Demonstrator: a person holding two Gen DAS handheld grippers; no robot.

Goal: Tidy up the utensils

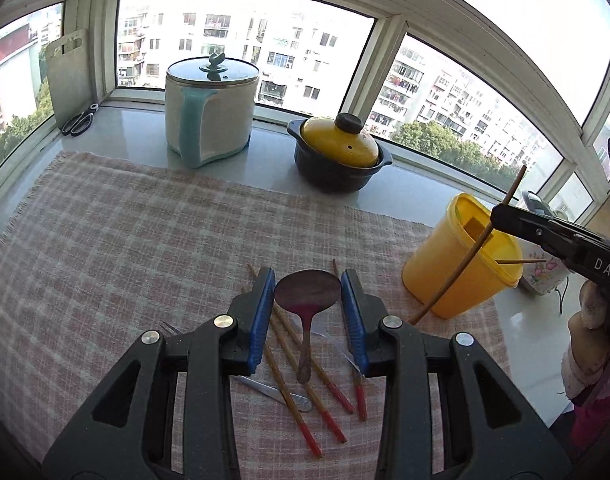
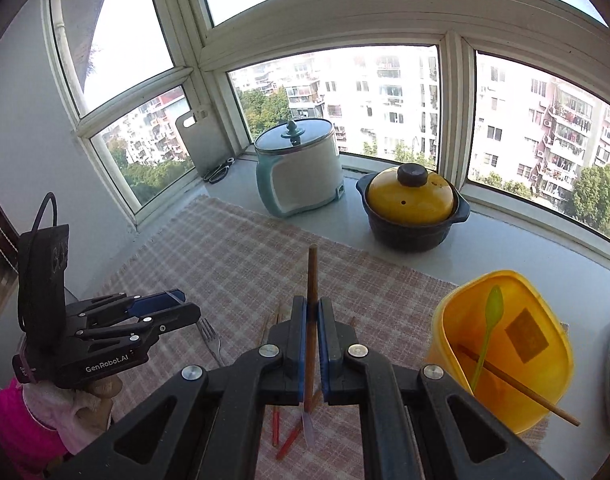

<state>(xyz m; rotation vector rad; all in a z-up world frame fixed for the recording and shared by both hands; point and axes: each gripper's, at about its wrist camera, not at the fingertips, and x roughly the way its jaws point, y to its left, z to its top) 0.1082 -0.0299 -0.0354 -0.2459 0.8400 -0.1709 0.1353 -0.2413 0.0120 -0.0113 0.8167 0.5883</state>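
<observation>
One chopstick (image 2: pixel 312 280) is pinched between the closed pads of the right gripper (image 2: pixel 312 320), its thin end pointing ahead and up, its painted end hanging below the jaws; it is held near the middle, probably so it can be tipped end-first into the yellow bin (image 2: pixel 501 364) that stands ahead and to the right of that gripper. A green spoon (image 2: pixel 489 320) and another chopstick (image 2: pixel 517 386) already lean inside the bin, so the sorting looks partly done. Below the left gripper (image 1: pixel 308 312), whose jaws stand part open and empty, lie a dark wooden spoon (image 1: pixel 308 292), several red-tipped chopsticks (image 1: pixel 325 416), a fork (image 2: pixel 209 338) just to its left, and a metal utensil (image 1: pixel 273 392) whose kind cannot be told. They rest on a pink checked cloth (image 1: pixel 125 240) spread over a pale sill, with a white pot (image 1: pixel 211 112), a yellow-lidded casserole (image 1: pixel 339 156), scissors (image 1: pixel 80 120) and a cutting board (image 1: pixel 71 76) farther ahead by the bay windows.
</observation>
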